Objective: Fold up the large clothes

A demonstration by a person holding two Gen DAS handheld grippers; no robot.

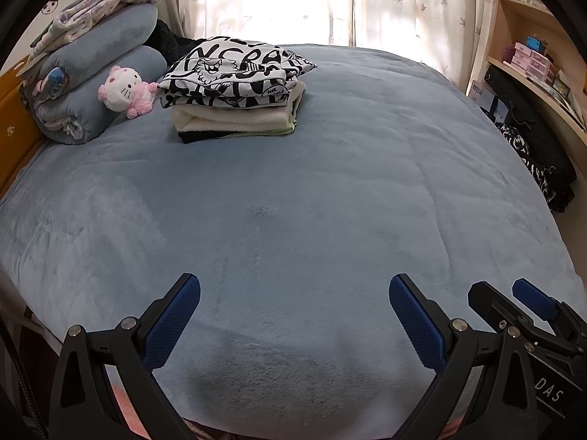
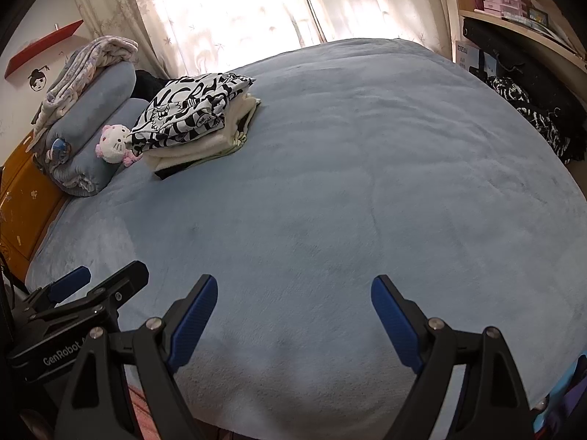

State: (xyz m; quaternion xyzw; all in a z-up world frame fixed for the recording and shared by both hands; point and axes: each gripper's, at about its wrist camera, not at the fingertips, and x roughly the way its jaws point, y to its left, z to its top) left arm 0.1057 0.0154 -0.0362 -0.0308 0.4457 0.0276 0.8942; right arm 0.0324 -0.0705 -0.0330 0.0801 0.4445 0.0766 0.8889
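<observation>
Both the left tongs (image 1: pixel 294 295) and the right tongs (image 2: pixel 294 295) hang wide apart and hold nothing above the blue bed (image 1: pixel 330 190), so reaching far to the pile of folded clothes (image 1: pixel 234 91) by the cat plush (image 1: pixel 124 91) could knock it over.

blue bedspread (image 1: pixel 330 183), black-and-white printed garment (image 1: pixel 234 69)

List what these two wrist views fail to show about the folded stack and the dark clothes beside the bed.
- Black garment at the bottom of the folded stack: only an edge shows in either view, under the cream layers.
- Black-and-white patterned clothing pile right of the blue plush bedspread: partly cut off by the bed edge; type unreadable.
- Dark fluffy item behind the stack: mostly hidden.
</observation>
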